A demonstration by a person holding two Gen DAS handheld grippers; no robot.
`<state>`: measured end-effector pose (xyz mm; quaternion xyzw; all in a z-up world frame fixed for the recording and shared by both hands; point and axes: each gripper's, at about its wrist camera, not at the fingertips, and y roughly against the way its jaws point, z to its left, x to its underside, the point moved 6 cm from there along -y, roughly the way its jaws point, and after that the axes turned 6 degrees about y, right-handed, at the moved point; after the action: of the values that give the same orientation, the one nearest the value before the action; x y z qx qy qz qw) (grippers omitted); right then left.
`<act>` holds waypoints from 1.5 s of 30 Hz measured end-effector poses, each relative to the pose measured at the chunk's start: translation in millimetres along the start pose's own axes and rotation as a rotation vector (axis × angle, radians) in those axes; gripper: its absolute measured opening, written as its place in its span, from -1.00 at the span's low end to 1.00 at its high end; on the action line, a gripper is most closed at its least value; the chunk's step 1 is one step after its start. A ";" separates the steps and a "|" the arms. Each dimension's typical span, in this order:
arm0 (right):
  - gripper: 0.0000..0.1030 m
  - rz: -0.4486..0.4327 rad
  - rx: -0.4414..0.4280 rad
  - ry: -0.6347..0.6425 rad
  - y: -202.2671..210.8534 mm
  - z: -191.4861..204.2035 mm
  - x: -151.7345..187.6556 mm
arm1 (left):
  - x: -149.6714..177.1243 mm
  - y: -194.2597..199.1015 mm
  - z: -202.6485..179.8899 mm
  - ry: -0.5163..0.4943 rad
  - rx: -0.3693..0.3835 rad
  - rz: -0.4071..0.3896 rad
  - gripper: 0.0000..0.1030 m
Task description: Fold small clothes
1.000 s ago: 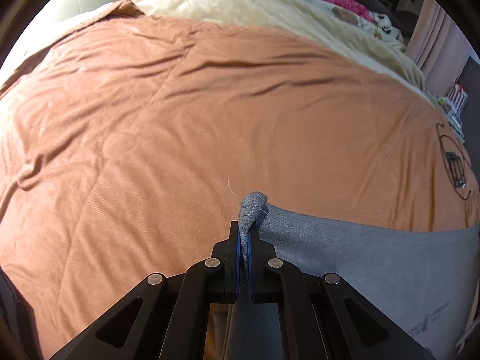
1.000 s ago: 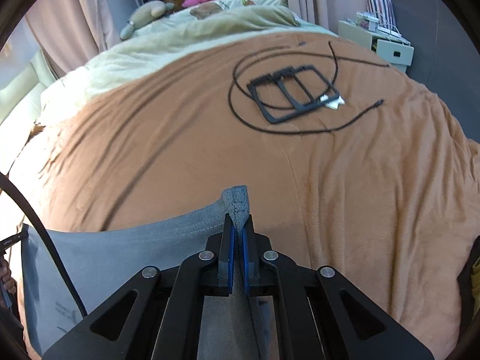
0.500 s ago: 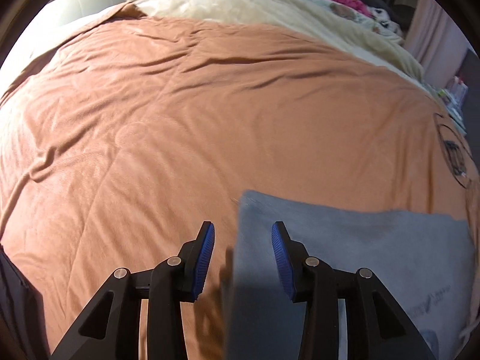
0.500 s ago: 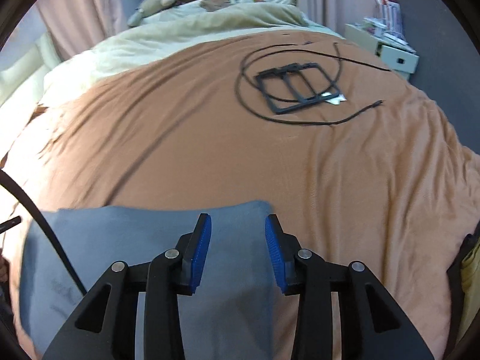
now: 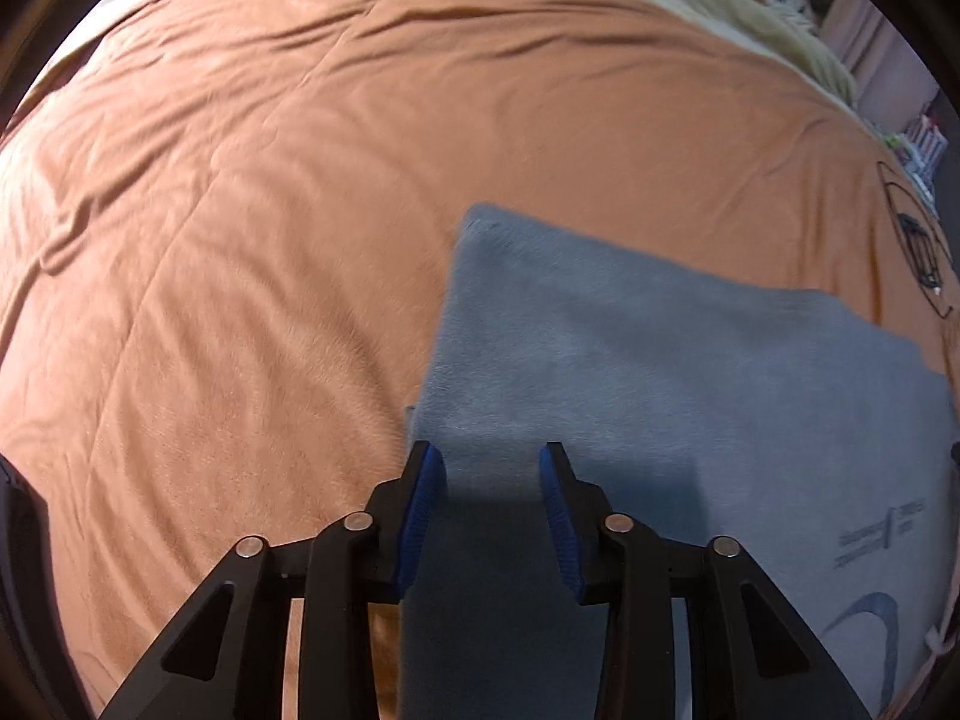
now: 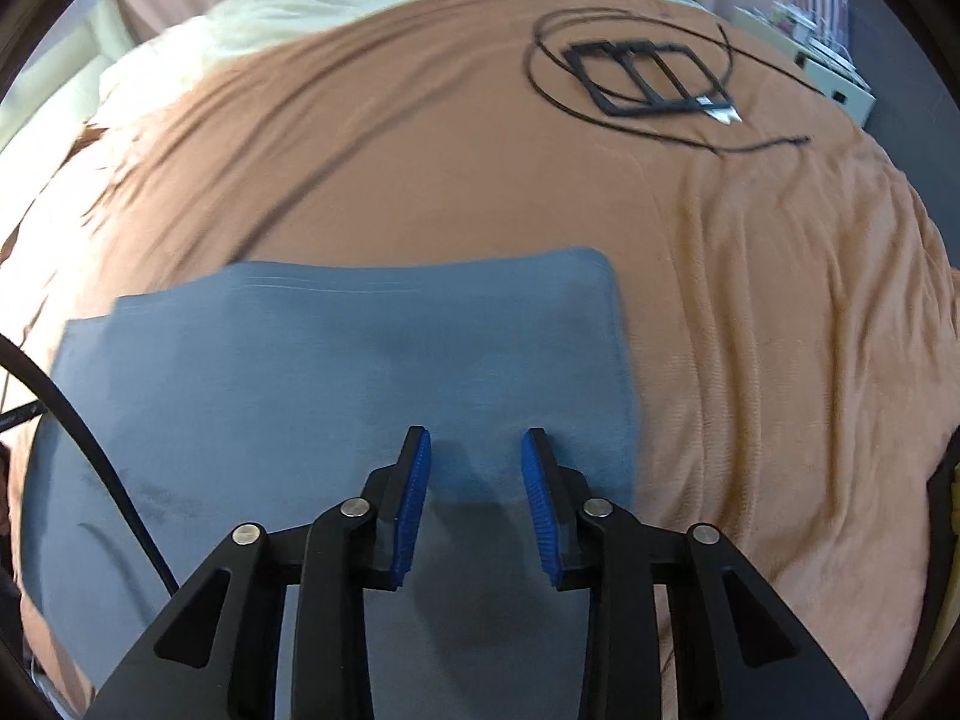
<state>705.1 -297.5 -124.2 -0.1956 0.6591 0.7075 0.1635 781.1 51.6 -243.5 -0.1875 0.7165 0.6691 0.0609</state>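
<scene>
My pads (image 5: 427, 498) are bright blue, the folded cloth (image 6: 336, 372) is grey (faint print), the blanket (image 5: 240, 210) is orange-brown.

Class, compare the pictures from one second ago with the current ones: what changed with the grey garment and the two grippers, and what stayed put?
Both grippers let go: the left gripper and right gripper each pinched a corner of the grey garment before; now it lies flat, with the jaws parted above it and closing again. The brown blanket and black frame stayed put.
</scene>
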 end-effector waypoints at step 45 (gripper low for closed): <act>-0.89 -0.004 -0.112 0.039 -78.8 92.2 -87.9 | -38.2 -31.2 -199.8 -0.134 0.170 -0.041 -0.77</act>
<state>814.5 -197.1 -144.4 -0.2198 0.6211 0.7389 0.1409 859.9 -138.5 -240.4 -0.1509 0.7610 0.6157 0.1381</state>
